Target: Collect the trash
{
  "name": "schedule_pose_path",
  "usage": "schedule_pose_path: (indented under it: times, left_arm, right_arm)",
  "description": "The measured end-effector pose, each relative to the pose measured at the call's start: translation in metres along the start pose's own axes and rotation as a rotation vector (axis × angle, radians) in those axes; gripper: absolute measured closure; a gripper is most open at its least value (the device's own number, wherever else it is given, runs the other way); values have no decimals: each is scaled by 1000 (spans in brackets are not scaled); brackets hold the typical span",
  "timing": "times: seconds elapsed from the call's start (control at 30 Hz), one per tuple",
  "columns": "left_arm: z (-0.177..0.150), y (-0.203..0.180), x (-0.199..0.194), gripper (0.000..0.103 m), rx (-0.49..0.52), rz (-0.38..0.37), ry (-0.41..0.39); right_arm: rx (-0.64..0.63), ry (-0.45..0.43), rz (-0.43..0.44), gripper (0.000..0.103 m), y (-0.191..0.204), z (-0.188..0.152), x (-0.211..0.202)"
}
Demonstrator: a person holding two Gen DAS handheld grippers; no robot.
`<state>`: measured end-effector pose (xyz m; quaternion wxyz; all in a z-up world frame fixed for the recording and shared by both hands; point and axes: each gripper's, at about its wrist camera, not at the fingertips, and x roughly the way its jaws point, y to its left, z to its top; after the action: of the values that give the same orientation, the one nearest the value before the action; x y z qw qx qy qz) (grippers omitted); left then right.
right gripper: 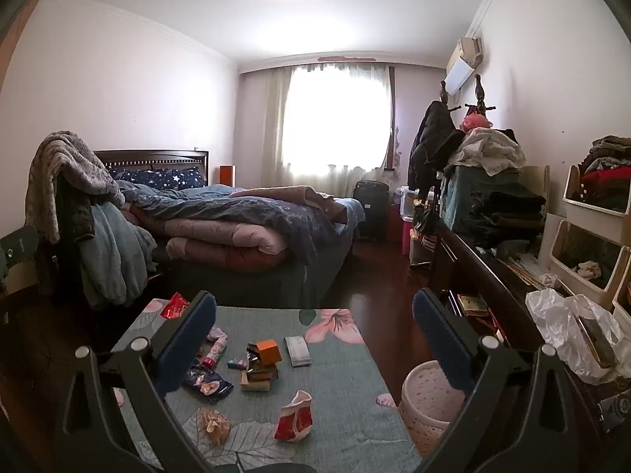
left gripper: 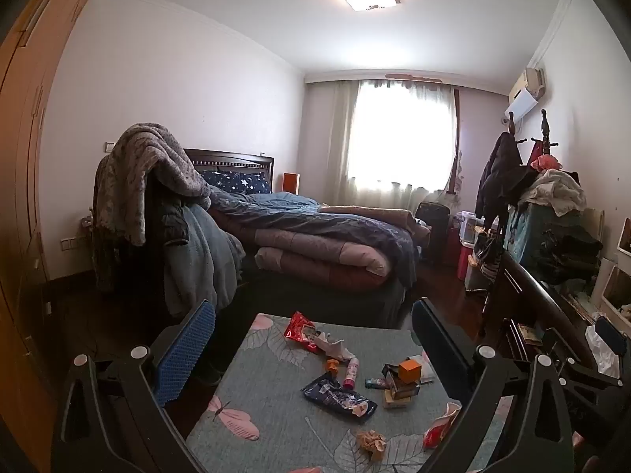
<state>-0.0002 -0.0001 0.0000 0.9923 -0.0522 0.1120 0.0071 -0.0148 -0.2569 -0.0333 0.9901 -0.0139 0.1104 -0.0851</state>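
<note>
Both held above the near edge of the table (right gripper: 339, 390), left gripper (left gripper: 315, 339) and right gripper (right gripper: 315, 329) alike spread wide with nothing between the fingers. Scattered over the leaf-print cloth: red snack wrapper (right gripper: 294, 418) standing crumpled near the front, brown paper wad (right gripper: 215, 421) beside it, dark blue foil bag (left gripper: 339, 394) lying flat, small orange box (right gripper: 270, 351) atop stacked cartons. Probably all light and crushable (foil likely slick), so best pinched at a raised crease or folded edge. Pink perforated bin (right gripper: 430, 406) just off the table's right side.
</note>
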Motion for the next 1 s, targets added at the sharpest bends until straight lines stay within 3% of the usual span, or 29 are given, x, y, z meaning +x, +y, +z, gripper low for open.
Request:
schedule_pose_path:
  times: [1.0]
  left_arm:
    - [1,-2,-4,4,6,-2,6]
  right_arm:
    - [6,-9,-14,3,0,1,-1]
